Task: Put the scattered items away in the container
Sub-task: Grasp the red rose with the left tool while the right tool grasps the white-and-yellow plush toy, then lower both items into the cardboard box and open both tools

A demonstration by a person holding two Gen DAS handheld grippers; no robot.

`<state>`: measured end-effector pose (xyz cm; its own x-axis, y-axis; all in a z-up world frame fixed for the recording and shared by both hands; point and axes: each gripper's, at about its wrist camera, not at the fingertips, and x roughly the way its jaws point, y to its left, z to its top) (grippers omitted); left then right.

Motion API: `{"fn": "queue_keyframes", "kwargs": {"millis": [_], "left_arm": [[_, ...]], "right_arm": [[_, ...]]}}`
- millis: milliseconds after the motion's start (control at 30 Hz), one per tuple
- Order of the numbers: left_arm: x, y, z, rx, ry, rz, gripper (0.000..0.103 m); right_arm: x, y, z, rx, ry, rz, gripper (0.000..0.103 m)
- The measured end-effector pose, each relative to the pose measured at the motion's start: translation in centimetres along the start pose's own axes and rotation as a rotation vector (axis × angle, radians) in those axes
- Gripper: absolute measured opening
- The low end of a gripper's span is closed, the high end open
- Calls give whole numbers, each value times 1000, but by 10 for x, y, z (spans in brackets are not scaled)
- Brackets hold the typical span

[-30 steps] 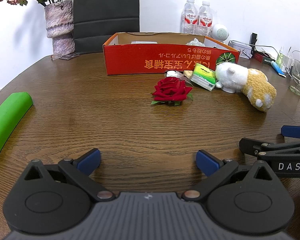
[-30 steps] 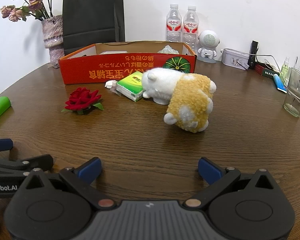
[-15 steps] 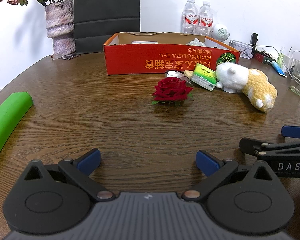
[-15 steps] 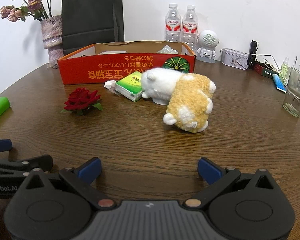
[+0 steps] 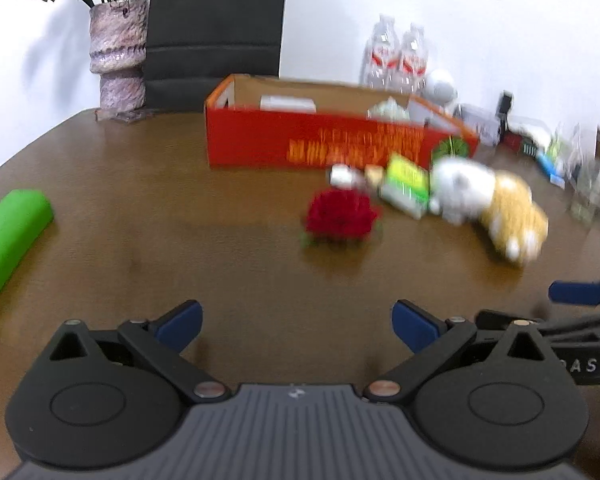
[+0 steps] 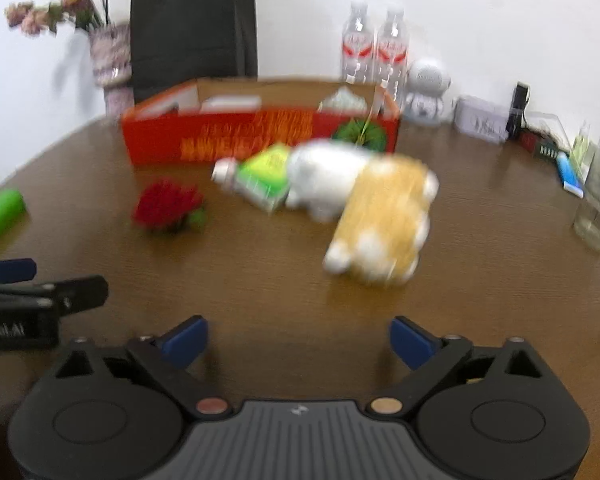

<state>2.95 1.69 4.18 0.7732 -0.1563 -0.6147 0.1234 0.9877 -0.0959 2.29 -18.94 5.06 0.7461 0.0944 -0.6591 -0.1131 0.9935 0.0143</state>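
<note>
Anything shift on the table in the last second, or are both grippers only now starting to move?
Nothing was grasped or released. Both views have gone blurry, so both cameras are moving; direction is hard to tell. The left gripper and right gripper stay open and empty. The rose, tissue pack, plush toy and red box lie where they were, items still outside the box.

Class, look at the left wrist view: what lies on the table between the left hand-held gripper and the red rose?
Nothing: in the left wrist view only bare wooden table lies between the open left hand-held gripper and the red rose.
</note>
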Motion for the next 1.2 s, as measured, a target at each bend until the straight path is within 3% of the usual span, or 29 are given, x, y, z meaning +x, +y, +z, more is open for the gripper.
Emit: {"fn": "queue_keyframes", "kwargs": {"millis": [100,233,300,333,367,400,467,533,633,733,833,900,967,1033,1133,1200], "left_arm": [[25,-2,32,18,34,-55,103],[66,-20,58,93,48,-50,103],[81,-30,58,158,64,-44,99],[87,-34,57,193,88,-37,84],[90,-36,54,208,106,-32,71],[89,-35,52,202,104,-41,63],[85,-33,51,209,112,-51,47],[80,-30,50,208,106,-44,42],[66,-21,56,170,74,-18,40],[42,-8,83,123,-15,-42,40],[36,4,134,109,-99,-10,42],[52,13,174,79,-106,29,46],[89,23,212,44,-56,71,47],[134,31,231,38,62,101,46],[181,24,226,103,187,144,48],[197,22,215,133,229,154,58]], "right_arm": [[2,-30,31,90,-78,-69,95],[34,-56,61,156,-13,-85,89],[49,-59,63,167,26,-56,77],[54,-60,63,173,34,-43,70],[60,-60,63,170,50,-28,52],[62,-60,61,171,58,-20,47],[59,-60,58,165,62,-14,46],[48,-60,57,163,56,2,45],[28,-67,60,166,10,28,45],[4,-72,78,174,-53,45,45],[-7,-74,124,166,-126,72,45],[3,-69,168,152,-147,97,46],[32,-59,211,135,-95,146,46],[72,-45,240,139,-12,167,46],[136,-20,256,108,111,118,46],[170,-7,254,95,166,97,46]]}}
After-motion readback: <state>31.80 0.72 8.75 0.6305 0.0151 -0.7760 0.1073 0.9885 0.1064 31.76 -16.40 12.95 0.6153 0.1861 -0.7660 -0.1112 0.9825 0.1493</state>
